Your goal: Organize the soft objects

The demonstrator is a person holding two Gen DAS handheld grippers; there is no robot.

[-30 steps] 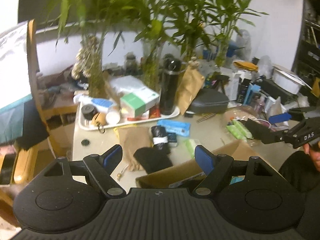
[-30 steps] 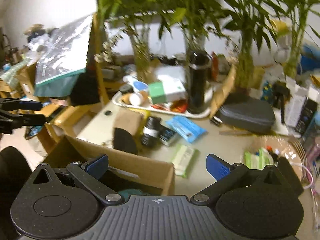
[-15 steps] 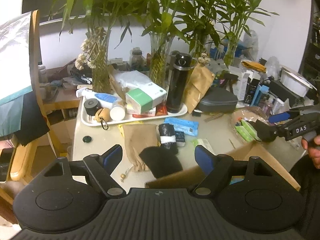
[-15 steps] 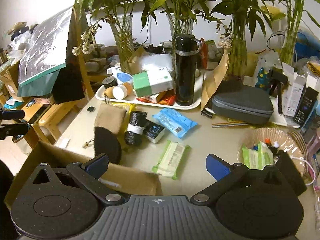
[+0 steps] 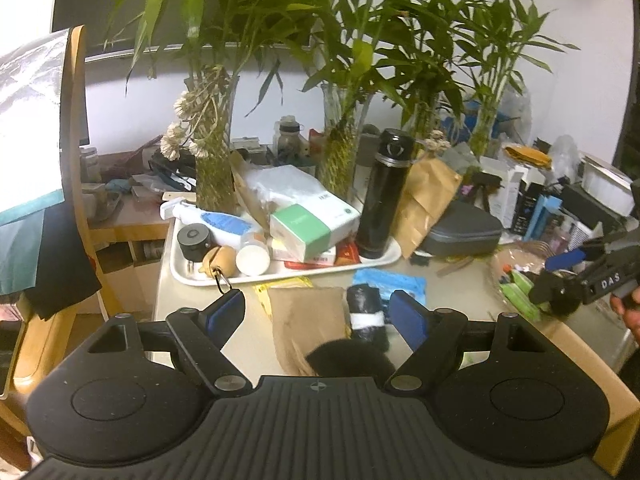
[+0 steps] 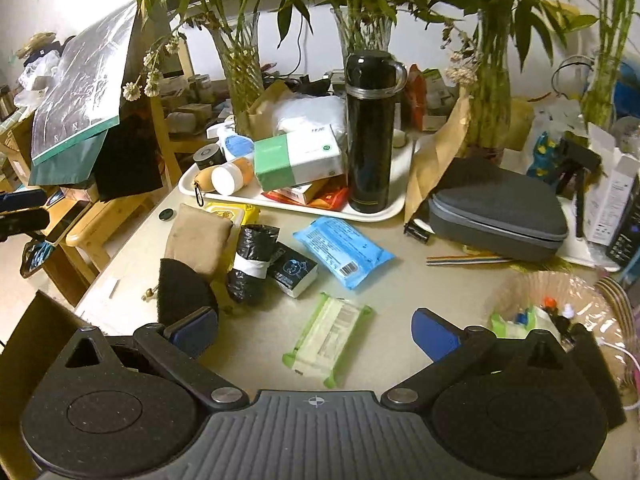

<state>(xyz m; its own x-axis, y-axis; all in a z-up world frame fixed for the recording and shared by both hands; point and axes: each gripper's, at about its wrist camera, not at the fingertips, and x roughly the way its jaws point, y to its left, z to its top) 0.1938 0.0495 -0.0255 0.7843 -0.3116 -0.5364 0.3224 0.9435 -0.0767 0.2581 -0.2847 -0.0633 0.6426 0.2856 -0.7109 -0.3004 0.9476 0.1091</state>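
Soft items lie on the beige table: a tan cloth pouch (image 6: 199, 239), a black pad (image 6: 180, 292), a black rolled bag with a white band (image 6: 252, 262), a blue wipes pack (image 6: 344, 251) and a green wipes pack (image 6: 329, 338). My right gripper (image 6: 314, 334) is open and empty, low over the green pack. My left gripper (image 5: 318, 312) is open and empty above the tan pouch (image 5: 306, 318) and the black roll (image 5: 366, 316). The right gripper also shows in the left wrist view (image 5: 560, 276).
A cardboard box (image 6: 30, 334) stands at the table's front left edge. A white tray (image 6: 300, 202) holds a black flask (image 6: 370, 132), a green-white box and bottles. A grey zip case (image 6: 496, 208), glass vases with bamboo and a clear bag of small things (image 6: 552, 312) crowd the back and right.
Both grippers have moved forward over the table and closer to the soft items. The cardboard box has slid down and out of the middle of both views. Both stay open.
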